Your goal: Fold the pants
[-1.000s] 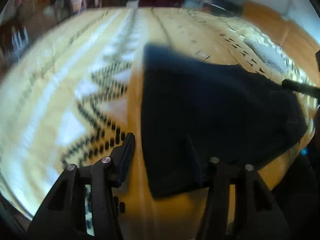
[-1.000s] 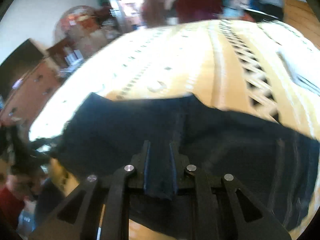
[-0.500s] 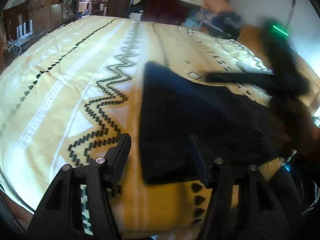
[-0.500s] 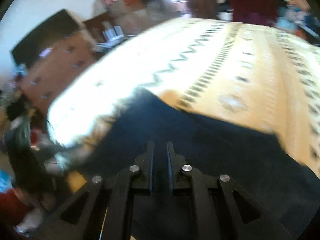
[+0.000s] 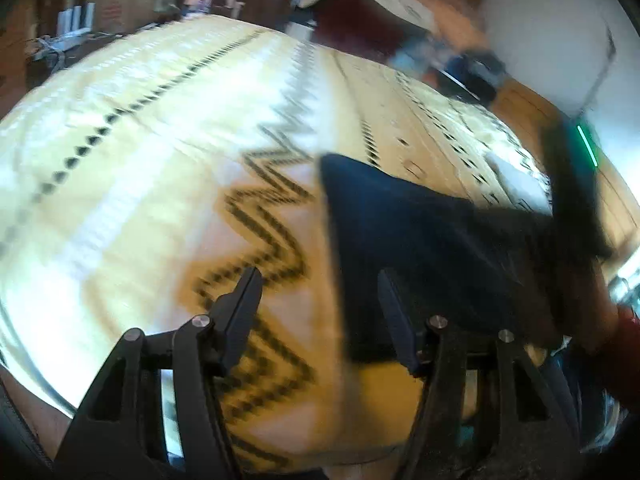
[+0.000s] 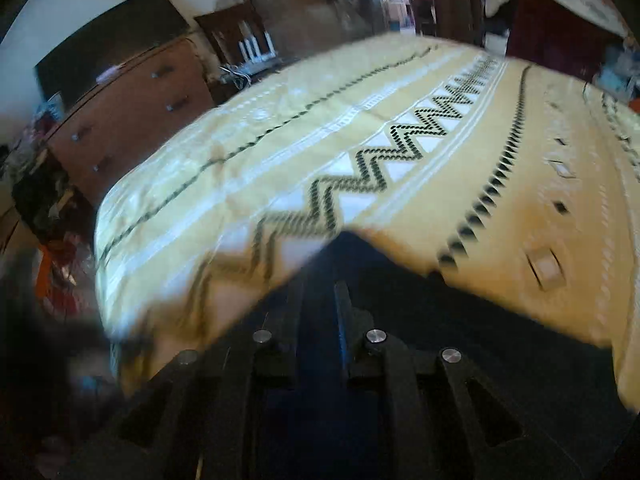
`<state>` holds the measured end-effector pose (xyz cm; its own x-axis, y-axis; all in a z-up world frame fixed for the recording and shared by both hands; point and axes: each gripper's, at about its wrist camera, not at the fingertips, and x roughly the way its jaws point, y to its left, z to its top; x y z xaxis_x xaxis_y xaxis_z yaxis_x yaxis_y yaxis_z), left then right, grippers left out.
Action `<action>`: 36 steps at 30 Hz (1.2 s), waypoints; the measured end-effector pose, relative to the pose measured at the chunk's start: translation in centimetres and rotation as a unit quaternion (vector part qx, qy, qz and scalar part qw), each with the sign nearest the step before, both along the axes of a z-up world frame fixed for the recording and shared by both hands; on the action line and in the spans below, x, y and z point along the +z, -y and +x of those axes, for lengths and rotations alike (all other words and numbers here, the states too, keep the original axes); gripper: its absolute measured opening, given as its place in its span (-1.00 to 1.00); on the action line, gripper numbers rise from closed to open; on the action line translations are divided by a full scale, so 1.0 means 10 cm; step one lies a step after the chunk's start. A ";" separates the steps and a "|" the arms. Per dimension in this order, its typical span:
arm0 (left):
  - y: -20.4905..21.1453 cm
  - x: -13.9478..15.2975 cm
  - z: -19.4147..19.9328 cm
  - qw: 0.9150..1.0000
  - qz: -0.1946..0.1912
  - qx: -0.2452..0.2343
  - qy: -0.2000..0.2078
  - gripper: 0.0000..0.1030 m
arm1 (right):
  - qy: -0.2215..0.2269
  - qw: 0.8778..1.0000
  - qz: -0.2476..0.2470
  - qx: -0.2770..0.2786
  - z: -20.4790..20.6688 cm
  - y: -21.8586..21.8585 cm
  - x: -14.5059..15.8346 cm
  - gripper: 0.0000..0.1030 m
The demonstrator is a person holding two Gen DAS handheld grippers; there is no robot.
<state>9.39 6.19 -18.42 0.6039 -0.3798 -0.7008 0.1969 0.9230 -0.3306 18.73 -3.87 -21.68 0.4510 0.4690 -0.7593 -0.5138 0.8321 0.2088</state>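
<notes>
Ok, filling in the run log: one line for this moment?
left tool open, empty | right tool shut on pants | bedspread underneath

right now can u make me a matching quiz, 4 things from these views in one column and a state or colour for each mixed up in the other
Things:
1. left gripper
2. right gripper
3. pants
4. bedspread

Descriptions:
a. yellow with black zigzag
b. dark navy, lying on the bed
c. fingers wide apart, holding nothing
d. fingers close together with dark cloth between them

Pairs: 1-c, 2-d, 3-b, 4-a
</notes>
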 end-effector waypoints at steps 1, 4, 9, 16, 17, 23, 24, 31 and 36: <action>-0.02 0.00 0.03 1.000 0.005 0.006 0.001 0.17 | -0.007 1.000 -0.015 0.001 -0.20 0.02 -0.13 -0.69; -0.02 0.02 0.06 1.000 0.015 0.021 0.006 0.17 | 0.004 0.999 -0.043 -0.004 -0.65 0.12 -0.44 -0.69; 0.49 0.19 0.11 0.998 0.045 -0.002 0.032 0.18 | 0.034 0.996 -0.032 -0.071 -0.79 0.48 -0.09 -0.51; 1.38 0.10 0.37 0.995 0.086 -0.044 0.023 0.34 | 0.031 0.954 -0.064 -0.290 -0.98 2.20 -0.09 0.27; 1.51 0.06 0.40 0.994 0.094 -0.047 0.019 0.34 | 0.012 0.944 -0.073 -0.320 -1.00 2.48 -0.21 0.27; 1.99 -0.32 0.42 0.988 0.152 -0.024 0.023 0.59 | -0.014 0.934 -0.090 -0.344 -1.00 2.80 -0.57 0.29; 2.03 -0.34 0.40 0.986 0.163 -0.024 0.033 0.70 | -0.009 0.935 -0.099 -0.340 -0.99 2.76 -0.58 0.35; 2.13 -0.43 0.34 0.979 0.195 -0.031 0.057 0.93 | 0.007 0.935 -0.116 -0.334 -1.07 2.74 -0.68 0.75; 2.18 -0.45 0.30 0.974 0.214 -0.026 0.071 0.98 | 0.009 0.931 -0.121 -0.345 -1.09 2.70 -0.72 0.80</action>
<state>12.35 -15.57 -22.96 0.6937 -0.1043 -0.7127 0.2630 0.9578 0.1159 7.85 -30.83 -28.89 0.5950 -0.1213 -0.7945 0.1583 0.9869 -0.0321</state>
